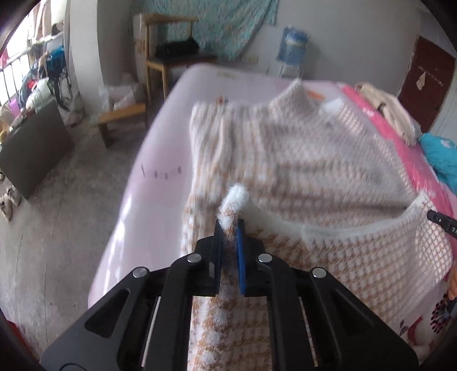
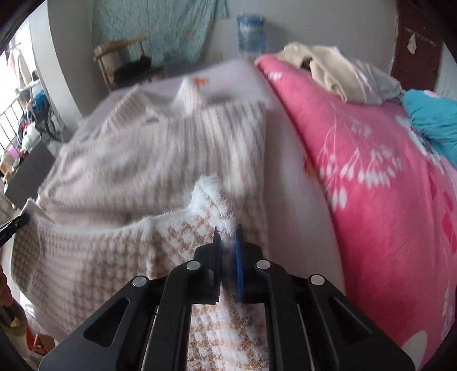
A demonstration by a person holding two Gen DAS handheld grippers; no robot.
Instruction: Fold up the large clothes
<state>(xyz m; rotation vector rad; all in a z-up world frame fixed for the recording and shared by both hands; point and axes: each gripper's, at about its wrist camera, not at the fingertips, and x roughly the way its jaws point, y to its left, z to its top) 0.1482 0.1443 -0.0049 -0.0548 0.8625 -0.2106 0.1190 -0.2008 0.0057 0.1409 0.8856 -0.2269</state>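
Tongs on both sides angle down at the bed (image 1: pixel 137 159), left tongs (image 1: pixel 228 228) and right tongs (image 2: pixel 227 234) each pinching a fuzzy white hem corner of the sweater (image 1: pixel 285 148). Sweater's a fluffy tan-and-white houndstooth knit, spread on the pale sheet beside a pink floral blanket (image 2: pixel 371 171), near edge lifted.

Bed (image 1: pixel 148 159) with pale pink cover on grey concrete floor (image 1: pixel 57 222). Beyond its far end, wooden chair (image 1: pixel 168 57) against white wall; teal cloth (image 1: pixel 217 25) hangs there. Barred window (image 1: pixel 17 65) left, daylit. Dark red door (image 1: pixel 425 82) right of bed.
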